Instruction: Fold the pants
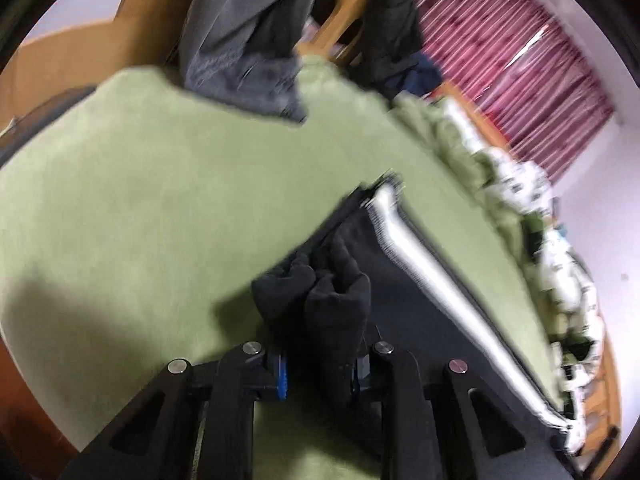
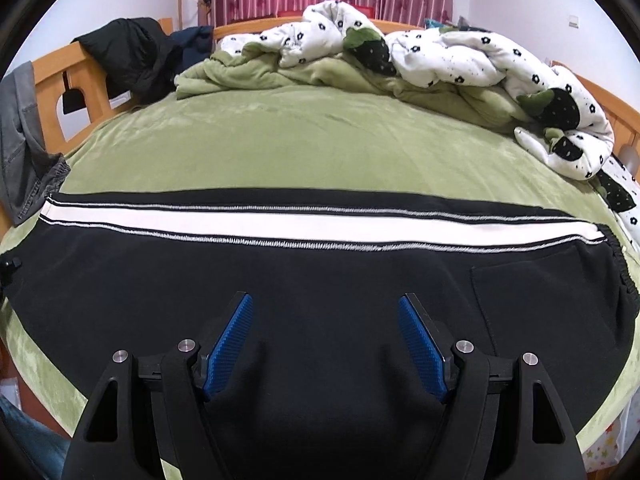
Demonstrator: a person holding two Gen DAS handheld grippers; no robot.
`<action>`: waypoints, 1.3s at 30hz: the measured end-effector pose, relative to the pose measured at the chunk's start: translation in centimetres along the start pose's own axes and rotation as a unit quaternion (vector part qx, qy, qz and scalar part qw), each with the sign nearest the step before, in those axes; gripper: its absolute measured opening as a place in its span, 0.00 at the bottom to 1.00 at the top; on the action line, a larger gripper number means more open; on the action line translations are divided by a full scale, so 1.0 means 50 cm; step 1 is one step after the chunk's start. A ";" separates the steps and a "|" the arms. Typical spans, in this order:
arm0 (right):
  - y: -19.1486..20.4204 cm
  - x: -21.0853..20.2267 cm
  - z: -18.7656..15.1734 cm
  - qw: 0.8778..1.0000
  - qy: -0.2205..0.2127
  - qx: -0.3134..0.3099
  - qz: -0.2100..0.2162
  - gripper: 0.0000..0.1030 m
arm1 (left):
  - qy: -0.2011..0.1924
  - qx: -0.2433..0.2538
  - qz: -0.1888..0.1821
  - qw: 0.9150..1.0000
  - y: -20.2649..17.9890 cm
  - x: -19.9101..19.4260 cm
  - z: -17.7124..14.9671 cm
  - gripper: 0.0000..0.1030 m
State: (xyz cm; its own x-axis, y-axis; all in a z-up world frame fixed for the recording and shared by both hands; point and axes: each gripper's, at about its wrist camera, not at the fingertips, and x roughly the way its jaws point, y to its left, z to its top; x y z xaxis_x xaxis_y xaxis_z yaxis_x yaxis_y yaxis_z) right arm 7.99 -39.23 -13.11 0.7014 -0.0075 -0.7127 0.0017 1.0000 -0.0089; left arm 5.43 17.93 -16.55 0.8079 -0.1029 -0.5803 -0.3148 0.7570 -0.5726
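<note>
Black pants (image 2: 280,280) with a white side stripe (image 2: 200,222) lie flat across the green bed sheet (image 2: 280,148), waistband at the right. My right gripper (image 2: 324,320) hovers just over the dark cloth, blue pads (image 2: 232,340) wide apart and nothing between them: open. In the blurred left wrist view the pants (image 1: 432,320) run off to the lower right. My left gripper (image 1: 320,364) is shut on a bunched fold of the black cloth (image 1: 320,292), which covers its fingertips.
A crumpled white flowered duvet (image 2: 460,52) and a green blanket (image 2: 320,76) are heaped at the far side of the bed. A dark jacket (image 2: 128,52) drapes over the wooden bed rail (image 2: 48,80). Grey trousers (image 2: 20,140) hang at the left edge.
</note>
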 end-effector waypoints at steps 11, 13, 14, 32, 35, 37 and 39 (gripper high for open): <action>0.027 0.014 -0.004 1.000 0.010 -0.014 -0.013 0.72 | 0.041 0.015 0.032 0.999 0.015 0.033 0.011 0.38; 0.030 0.016 -0.003 1.000 0.008 -0.020 -0.013 0.72 | 0.024 0.033 0.051 0.998 0.009 0.015 0.026 0.47; 0.034 0.018 -0.003 1.000 0.008 -0.024 -0.015 0.72 | 0.008 0.044 0.066 0.997 0.005 0.002 0.037 0.50; 0.096 0.040 0.013 0.995 0.012 -0.088 -0.038 0.72 | 0.108 0.170 0.044 0.978 -0.157 0.244 0.158 0.20; 0.109 0.047 0.010 0.993 0.015 -0.109 -0.052 0.72 | 0.078 0.160 0.016 0.984 -0.145 0.226 0.169 0.14; 0.120 0.050 0.009 0.990 0.015 -0.122 -0.062 0.72 | 0.067 0.140 0.024 0.988 -0.128 0.224 0.179 0.14; 0.129 0.050 0.010 0.990 0.015 -0.126 -0.062 0.72 | 0.089 0.142 0.041 0.985 -0.124 0.250 0.170 0.14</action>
State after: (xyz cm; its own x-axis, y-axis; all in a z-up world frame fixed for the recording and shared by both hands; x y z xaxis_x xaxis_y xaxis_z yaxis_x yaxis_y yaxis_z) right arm 10.09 -32.81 -14.59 0.6854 -0.1333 -0.7159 -0.0950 0.9584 -0.2693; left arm 21.74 17.44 -15.33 0.6769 -0.1257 -0.7252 -0.2037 0.9149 -0.3486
